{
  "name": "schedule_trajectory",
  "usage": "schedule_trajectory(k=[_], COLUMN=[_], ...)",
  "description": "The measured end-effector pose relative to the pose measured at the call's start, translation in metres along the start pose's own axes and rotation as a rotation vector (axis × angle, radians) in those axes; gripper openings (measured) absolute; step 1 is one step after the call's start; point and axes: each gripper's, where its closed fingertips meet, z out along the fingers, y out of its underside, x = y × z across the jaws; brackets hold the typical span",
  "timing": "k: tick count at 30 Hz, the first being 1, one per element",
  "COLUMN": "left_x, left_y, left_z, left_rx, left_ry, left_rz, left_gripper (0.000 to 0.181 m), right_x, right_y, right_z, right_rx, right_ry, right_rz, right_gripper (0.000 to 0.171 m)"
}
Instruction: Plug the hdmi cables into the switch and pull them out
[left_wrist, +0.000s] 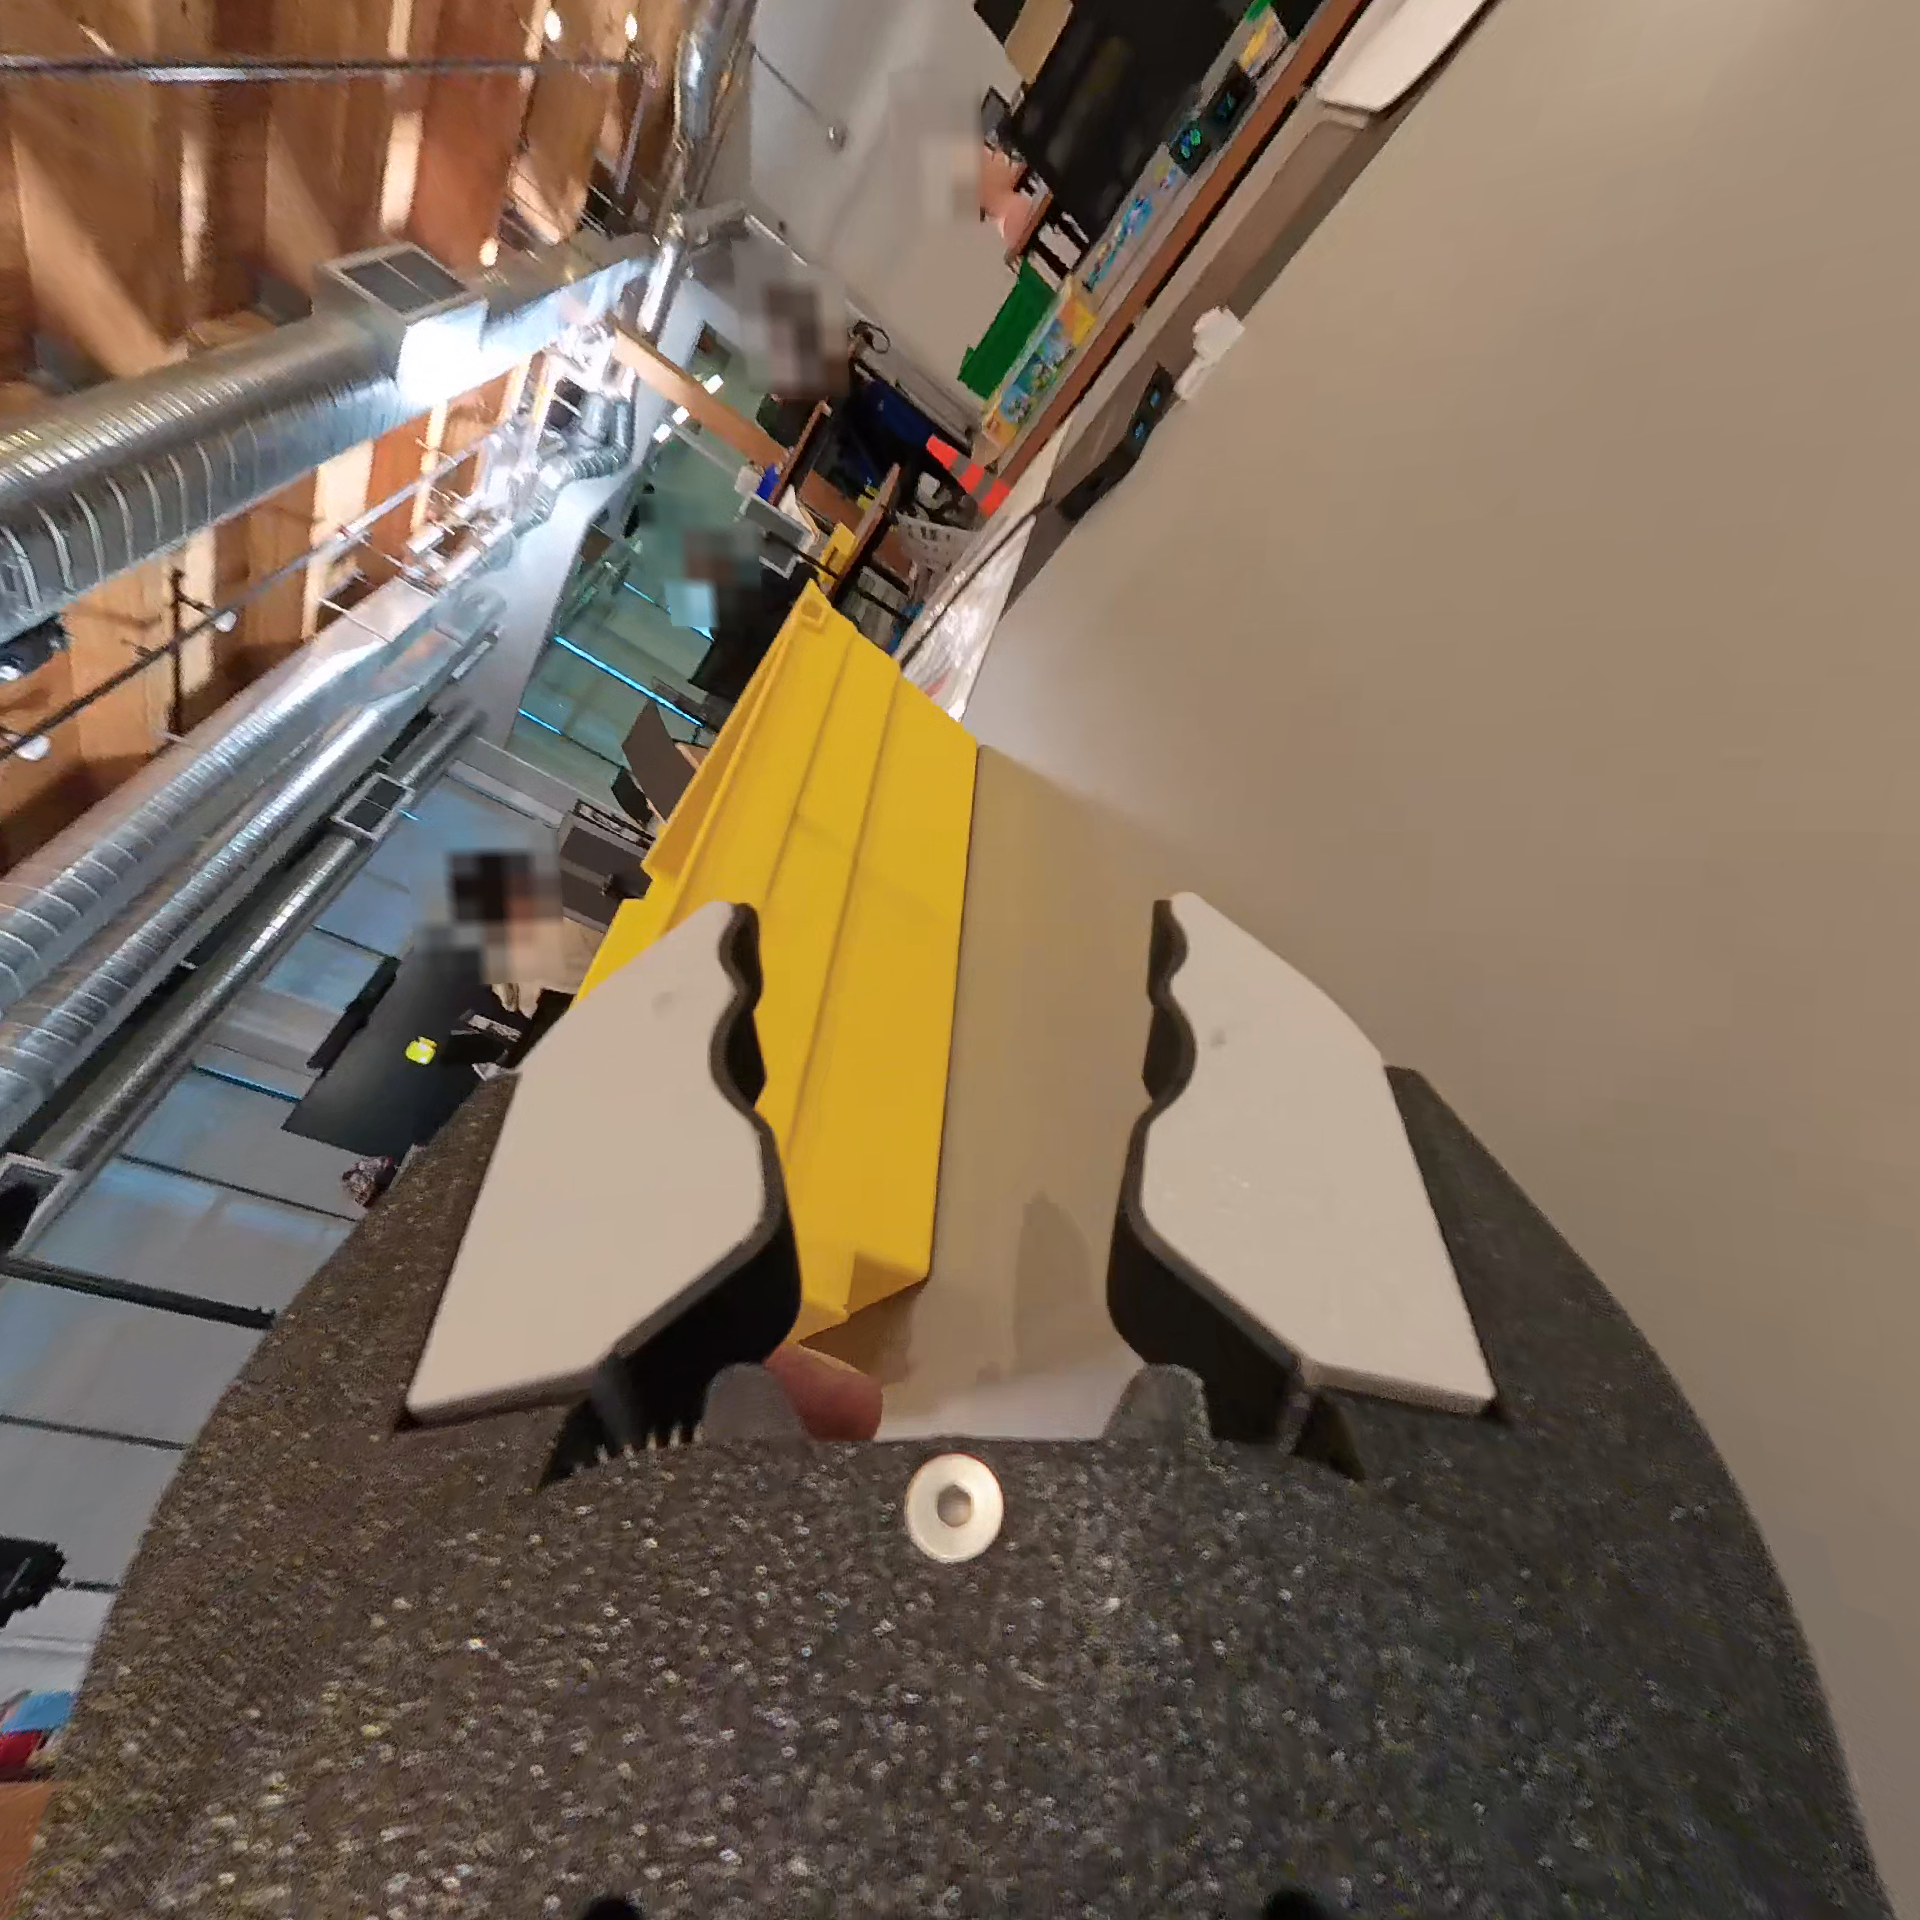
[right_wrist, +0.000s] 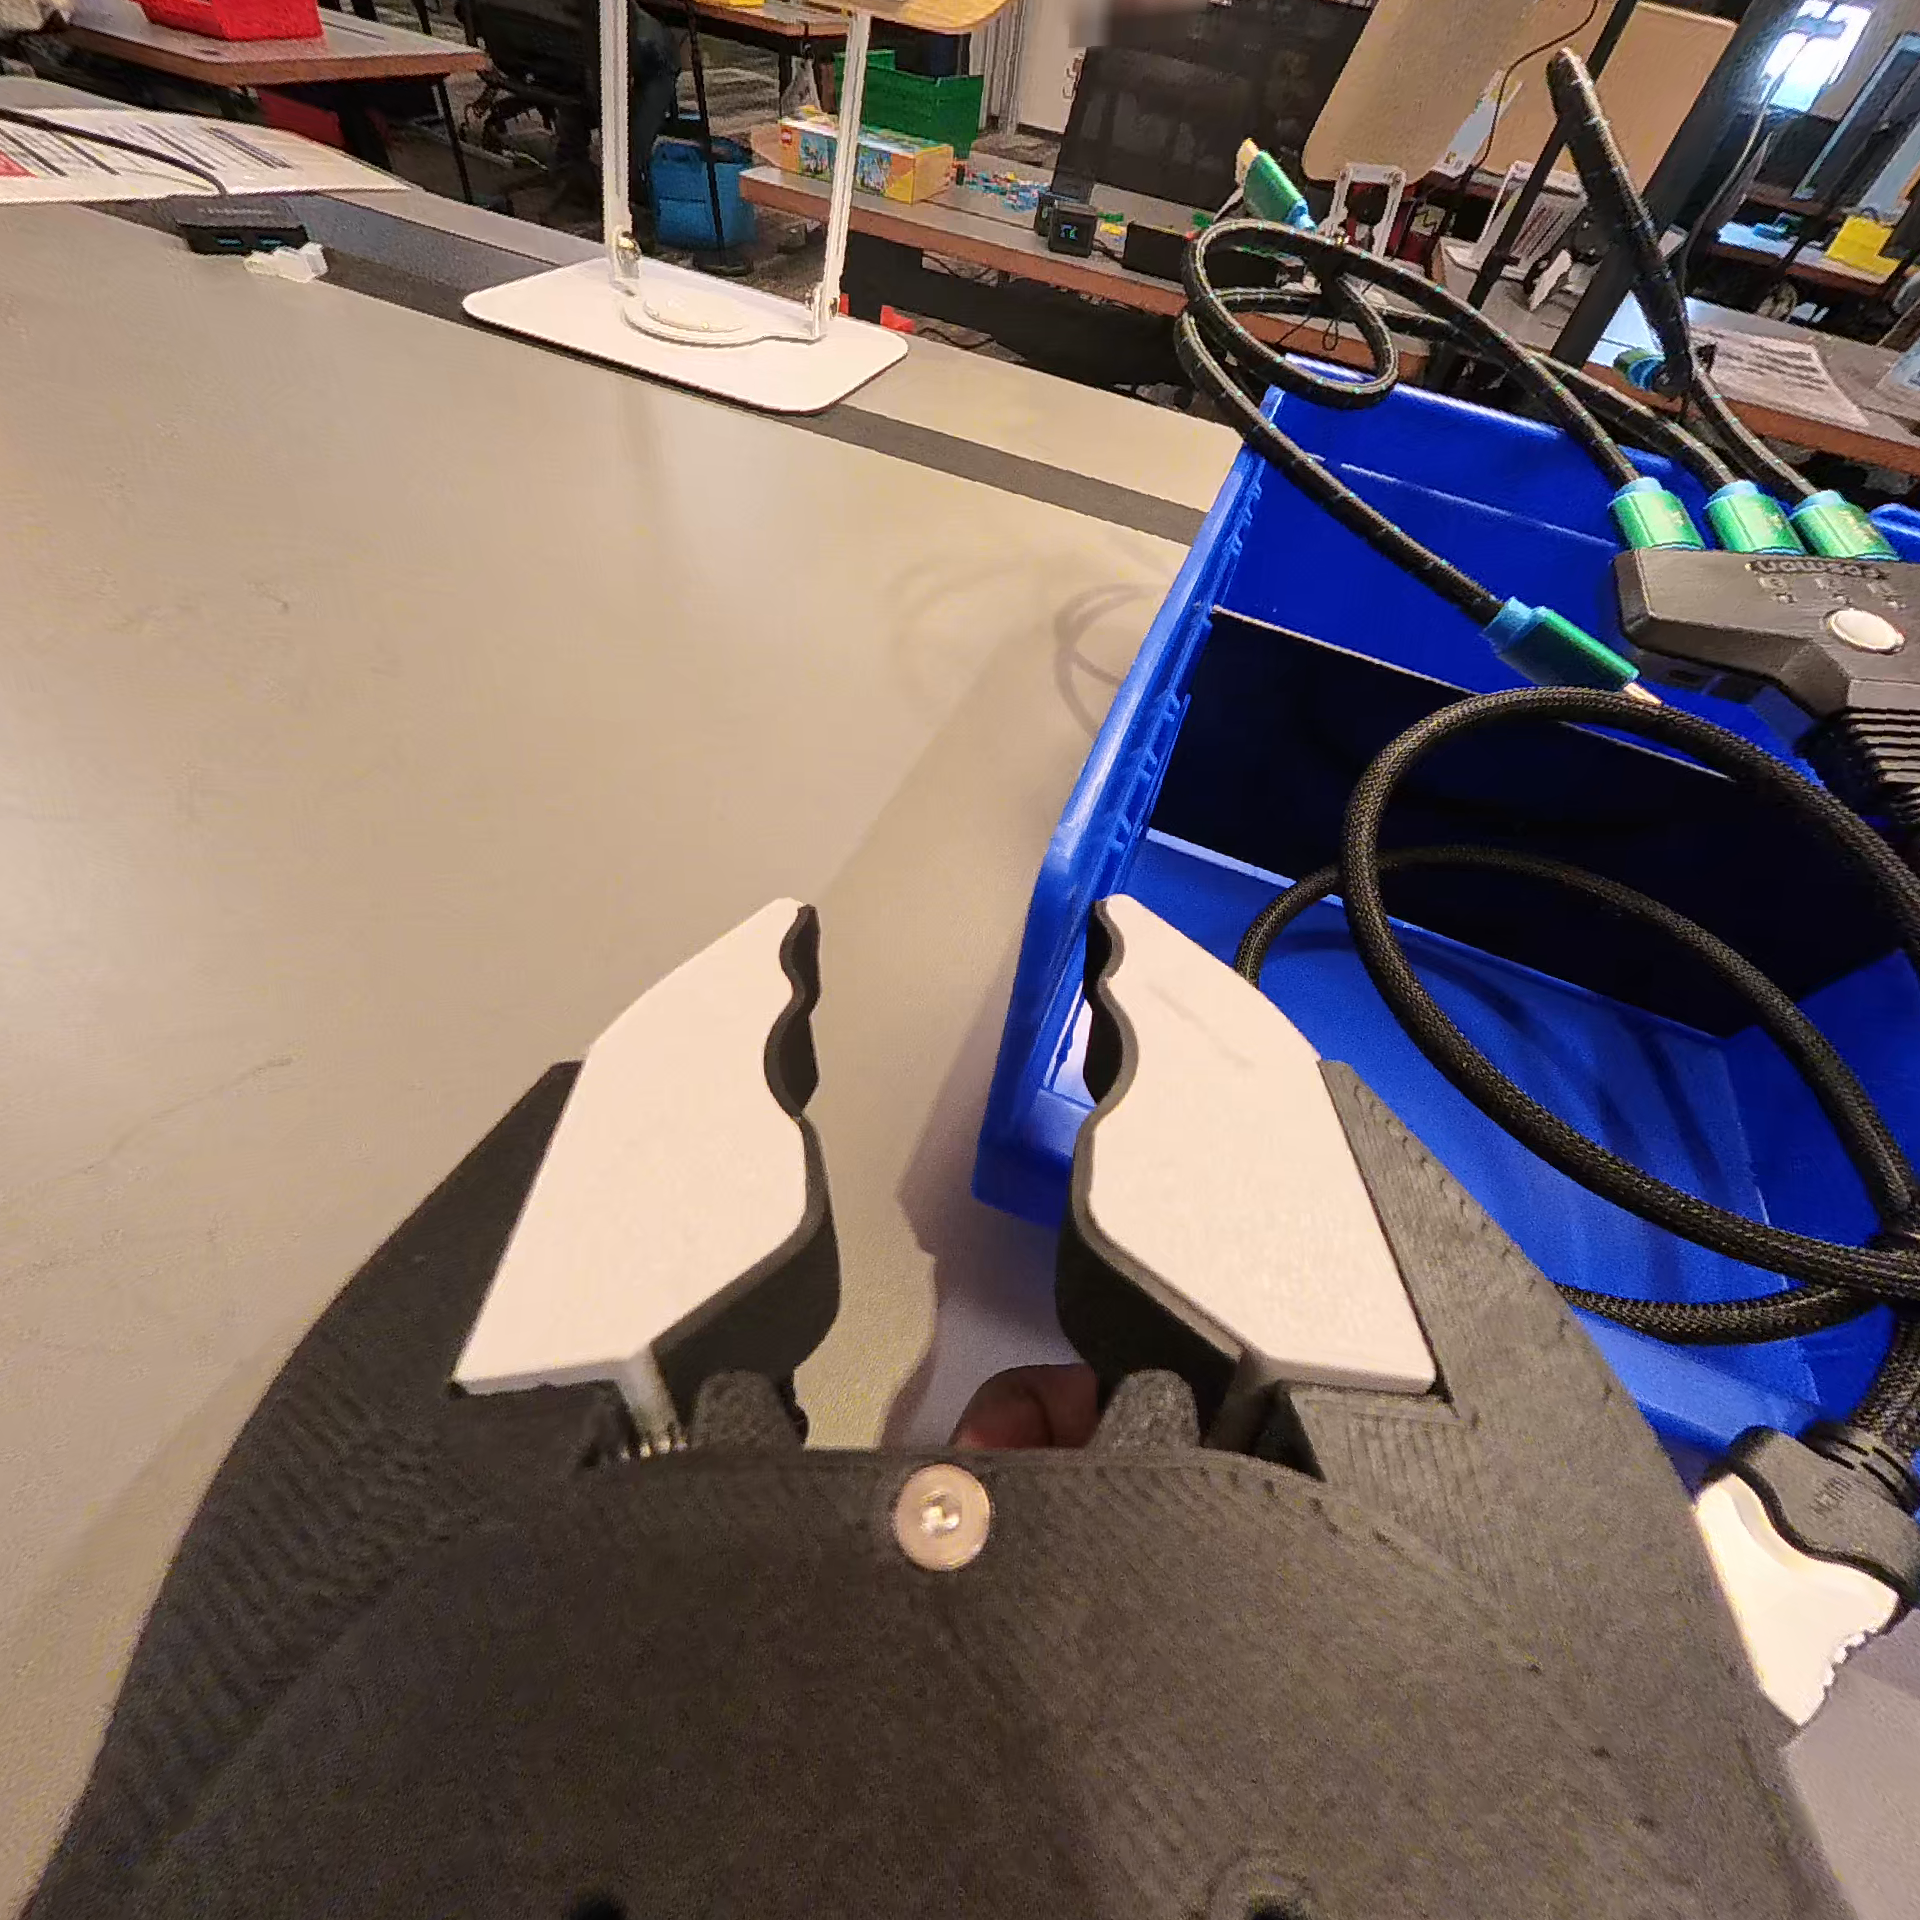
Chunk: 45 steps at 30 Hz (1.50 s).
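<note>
In the right wrist view, a black HDMI switch (right_wrist: 1787, 634) lies at the right of a blue bin (right_wrist: 1122, 831). Three green-ended cables (right_wrist: 1756, 520) are plugged into its far side. Another green and blue plug (right_wrist: 1558, 649) lies just left of it. A black braided cable (right_wrist: 1455, 1039) loops through the bin. My right gripper (right_wrist: 956, 914) is open and empty, above the table beside the bin's near left corner. In the left wrist view, my left gripper (left_wrist: 954, 909) is wide open and empty, turned on its side and facing a yellow bin (left_wrist: 852, 935) on the table (left_wrist: 1455, 727).
A white lamp base (right_wrist: 696, 322) stands at the table's far edge. A small black hub (right_wrist: 244, 234) and papers (right_wrist: 156, 156) lie at the far left. A white toothed part (right_wrist: 1787, 1600) shows at the lower right edge. People sit in the room beyond. Spacing between my two grippers at the tips: around 60 cm. The black HDMI switch (right_wrist: 1787, 634) is about 20 cm from my right fingertips.
</note>
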Motion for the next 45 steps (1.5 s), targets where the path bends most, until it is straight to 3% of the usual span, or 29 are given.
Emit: schedule_trajectory(k=[10, 13, 16, 18, 21, 25, 29, 34, 38, 41, 45], left_x=[-0.021, -0.032, -0.039, -0.036, -0.047, -0.066, -0.078, -0.088, -0.078, -0.070, -0.064], left_y=[0.019, 0.029, 0.031, 0.036, 0.033, 0.040, 0.043, 0.056, 0.067, 0.069, 0.067], left_z=[0.007, 0.009, 0.009, 0.011, 0.008, 0.009, 0.012, 0.022, 0.036, 0.041, 0.041], left_rx=[-0.036, -0.103, -0.116, -0.143, -0.103, -0.104, -0.053, -0.039, -0.096, -0.105, -0.087], left_ry=[-0.148, -0.192, -0.214, -0.181, -0.227, -0.242, -0.149, 0.004, 0.144, 0.204, 0.222], left_rz=[0.159, 0.081, 0.062, 0.037, -0.023, -0.159, -0.346, -0.575, -0.628, -0.631, -0.622], left_gripper=[0.076, 0.092, 0.092, 0.081, 0.037, 0.030, 0.023, 0.057, 0.060, 0.049, 0.021], right_x=[0.001, 0.001, 0.001, 0.001, 0.001, 0.001, 0.002, 0.003, 0.003, 0.003, 0.004], right_y=[0.000, 0.000, 0.000, 0.000, 0.000, 0.001, 0.001, 0.005, 0.006, 0.005, 0.005], right_z=[0.000, 0.000, 0.000, 0.000, 0.000, 0.000, 0.000, 0.002, 0.003, 0.003, 0.004], right_rx=[0.006, 0.005, 0.003, 0.003, 0.003, -0.001, -0.005, -0.036, -0.043, -0.039, -0.046], right_ry=[-0.002, 0.001, 0.001, 0.001, 0.001, 0.002, 0.005, 0.005, 0.005, 0.009, 0.020], right_rz=[-0.005, -0.014, -0.015, -0.015, -0.016, -0.020, -0.014, 0.001, 0.013, 0.027, 0.031], right_gripper=[0.047, 0.047, 0.047, 0.047, 0.047, 0.047, 0.046, 0.047, 0.047, 0.047, 0.046])
